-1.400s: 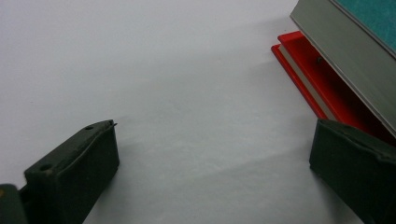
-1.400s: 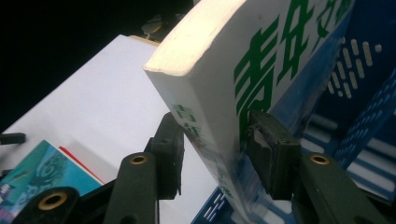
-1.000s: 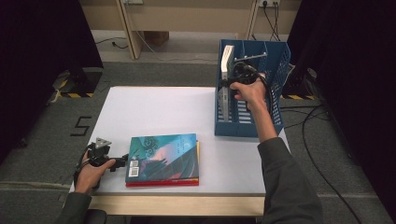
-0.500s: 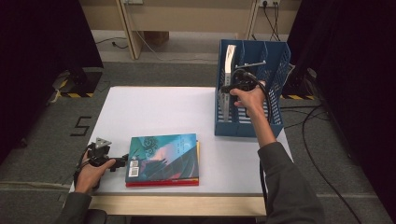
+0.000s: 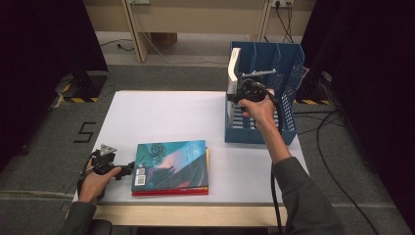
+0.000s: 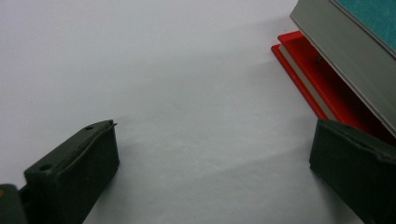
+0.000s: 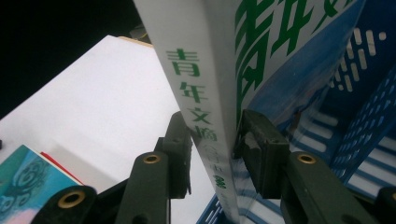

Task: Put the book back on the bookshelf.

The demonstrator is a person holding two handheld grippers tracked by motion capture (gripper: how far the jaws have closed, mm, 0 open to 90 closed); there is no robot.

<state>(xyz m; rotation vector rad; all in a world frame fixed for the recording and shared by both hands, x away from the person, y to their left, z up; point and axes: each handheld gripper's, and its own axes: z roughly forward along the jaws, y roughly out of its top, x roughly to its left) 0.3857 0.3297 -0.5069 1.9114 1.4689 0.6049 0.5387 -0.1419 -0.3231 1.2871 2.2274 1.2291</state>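
White tabletop (image 5: 161, 117) fills the near ground, and my left gripper (image 5: 128, 170) rests on it at the front left corner, jaws apart with nothing between them, just beside the spine edge of a teal-covered hardback book (image 5: 171, 163) lying flat on a thin red book (image 5: 169, 192). My left gripper view shows what the high view hides: the red book (image 6: 317, 79) juts out under the grey edge of the upper one, and one jaw sits close against it. Between that stack and the far edge the table is bare, with open room across its left and middle.

Farther off on the right stands a blue perforated plastic file rack (image 5: 286, 88), close to the table's right edge. Upright in its leftmost slot is a white paperback with green lettering (image 5: 234, 71). My right gripper (image 5: 238, 94) has just been closing; in its own view the pads press both faces of the paperback (image 7: 205, 93) near the spine, clamped.
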